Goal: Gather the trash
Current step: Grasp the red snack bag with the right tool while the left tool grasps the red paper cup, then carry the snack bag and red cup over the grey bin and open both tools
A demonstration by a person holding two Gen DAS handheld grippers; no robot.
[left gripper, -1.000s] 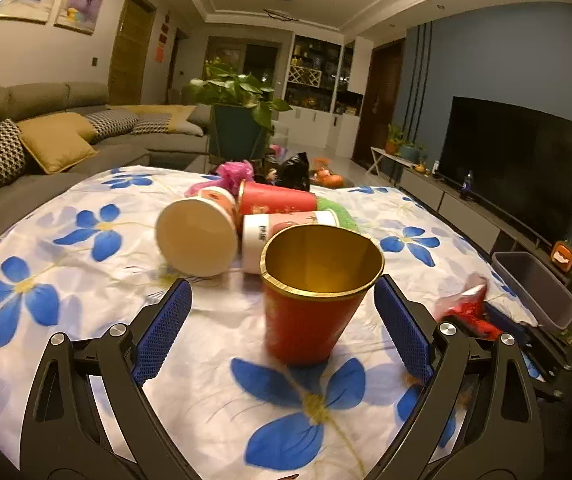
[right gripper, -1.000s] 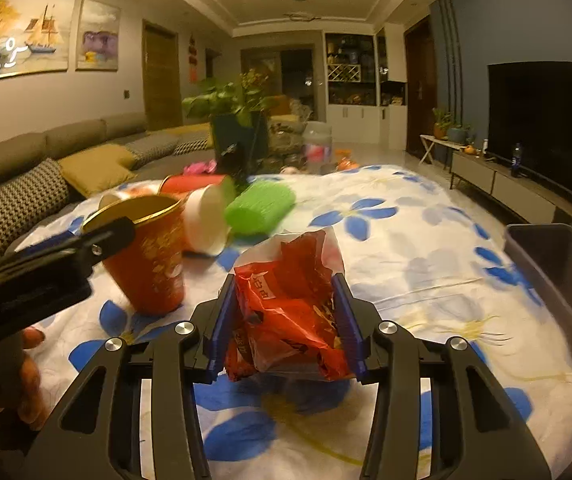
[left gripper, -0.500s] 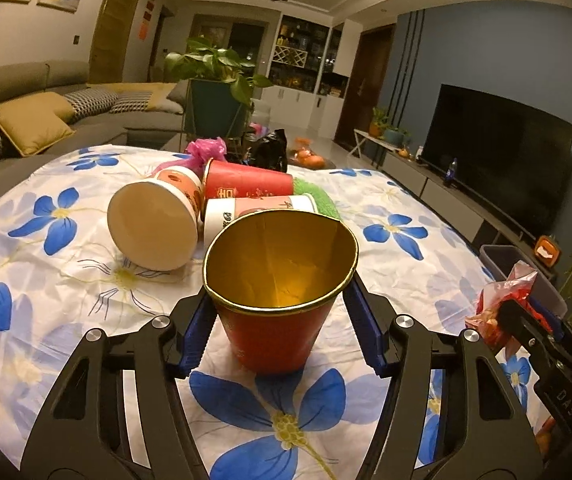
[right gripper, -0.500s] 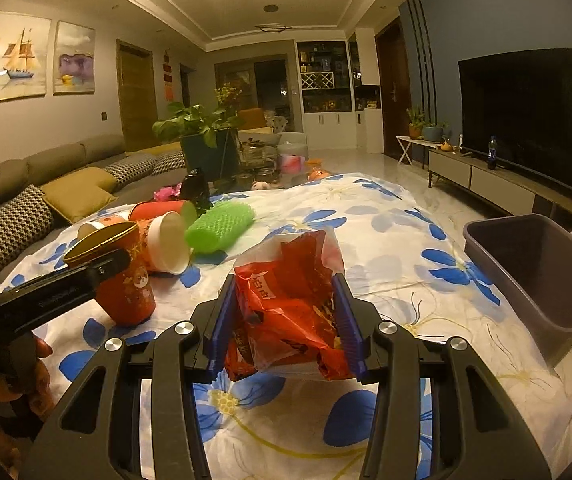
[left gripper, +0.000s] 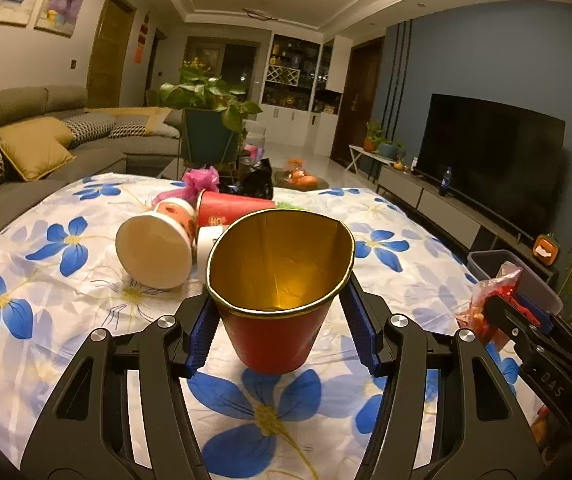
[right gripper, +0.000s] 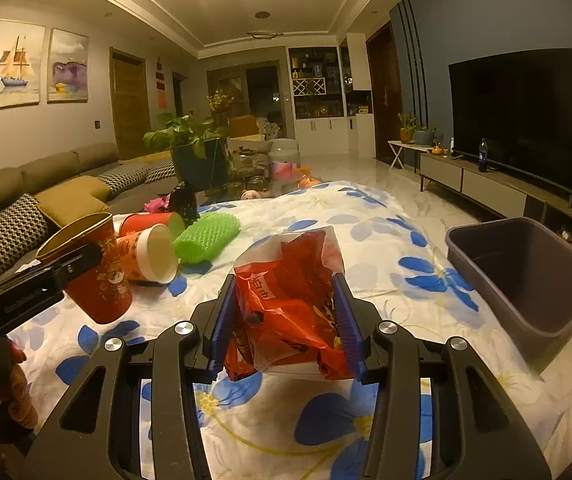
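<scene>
Now the left gripper [left gripper: 282, 330] has its blue-padded jaws pinching a red paper cup [left gripper: 280, 280] with a gold lining, pads pressed against both sides of the cup below its rim; from the right wrist view the cup is tilted and its base appears lifted off the floral tablecloth [right gripper: 366, 280], near the table's left edge. The right gripper [right gripper: 286, 320] has its jaws closed on a crumpled red snack bag [right gripper: 290, 300], which stands up between the pads over the cloth's middle. Just behind the held cup lie more cups on their sides: a white-bottomed paper cup [left gripper: 154, 250], a red cup [left gripper: 230, 208] touching it, and beside them a green foam net sleeve [right gripper: 208, 236]. A pink plastic bag [left gripper: 202, 180] and a black bag [left gripper: 256, 180] sit at the table's far edge. At the right edge of the table stands a grey bin [right gripper: 526, 280], open and tilted in view, well apart from the cups
</scene>
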